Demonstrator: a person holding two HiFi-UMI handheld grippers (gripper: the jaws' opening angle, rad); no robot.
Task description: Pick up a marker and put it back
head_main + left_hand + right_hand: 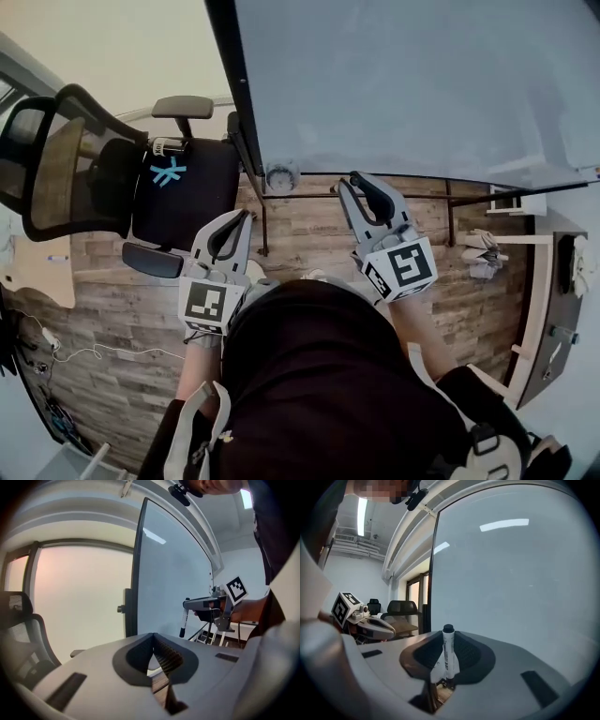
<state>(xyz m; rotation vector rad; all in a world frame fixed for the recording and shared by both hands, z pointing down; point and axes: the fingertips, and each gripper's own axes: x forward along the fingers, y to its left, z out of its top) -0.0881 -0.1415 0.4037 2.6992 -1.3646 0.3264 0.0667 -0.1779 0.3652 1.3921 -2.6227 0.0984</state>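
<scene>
A white marker (448, 660) with a black cap stands upright between the jaws of my right gripper (449, 640), which is shut on it. From the left gripper view the same marker (183, 624) hangs down from the right gripper (206, 605) in front of the whiteboard (173, 583). In the head view my right gripper (354, 180) reaches towards the whiteboard's (403, 84) lower edge. My left gripper (246, 216) is held lower and to the left; its jaws meet at the tips (153, 637) with nothing between them.
A black mesh office chair (178, 187) with a blue tape mark stands left of the whiteboard stand. A round white object (281, 175) sits at the board's lower left corner. Wooden furniture (548, 309) lines the right side. Cables (56, 352) lie on the wood floor at left.
</scene>
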